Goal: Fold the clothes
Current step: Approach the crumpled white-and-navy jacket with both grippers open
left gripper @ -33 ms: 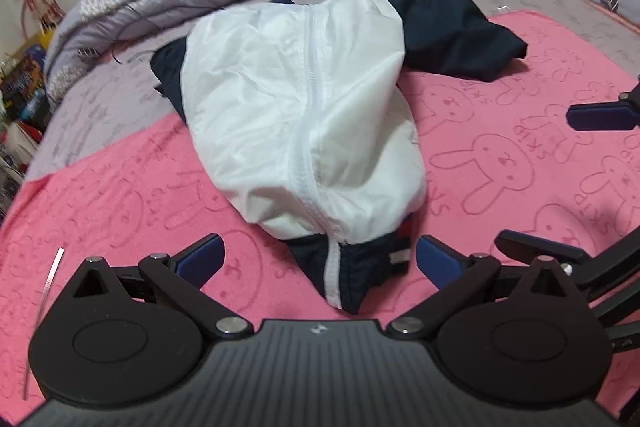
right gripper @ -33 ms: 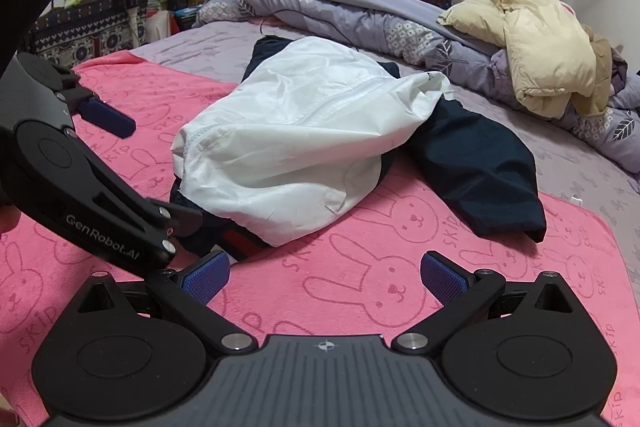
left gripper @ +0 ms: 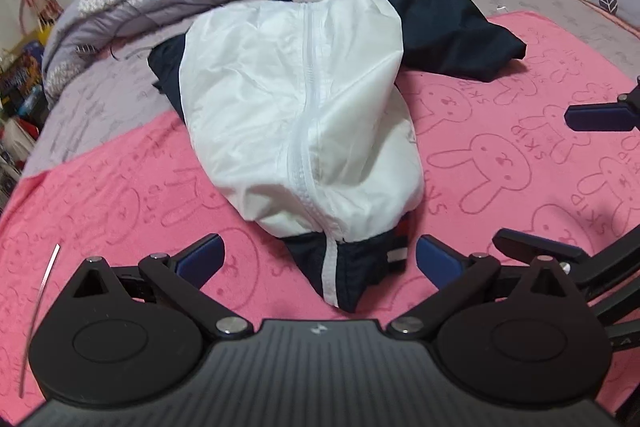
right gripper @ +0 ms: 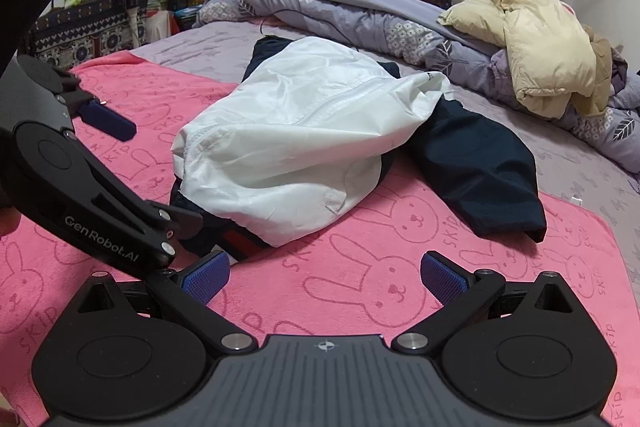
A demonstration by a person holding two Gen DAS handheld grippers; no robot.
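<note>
Jacket (left gripper: 296, 115) lies bunched mid pink towel (left gripper: 120, 195); thin, light, slippery nylon, prob. floppy. Left tongs (left gripper: 318, 261) and right tongs (right gripper: 324, 277) both released, empty. Grab near hem by zip.

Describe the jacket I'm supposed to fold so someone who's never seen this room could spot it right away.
On the bed, find the pink bunny-print towel. The jacket lies crumpled across its far edge, white lining with a zipper facing up, one navy sleeve spread to the side. The cream puffy coat sits farther back, on the purple duvet.
</note>
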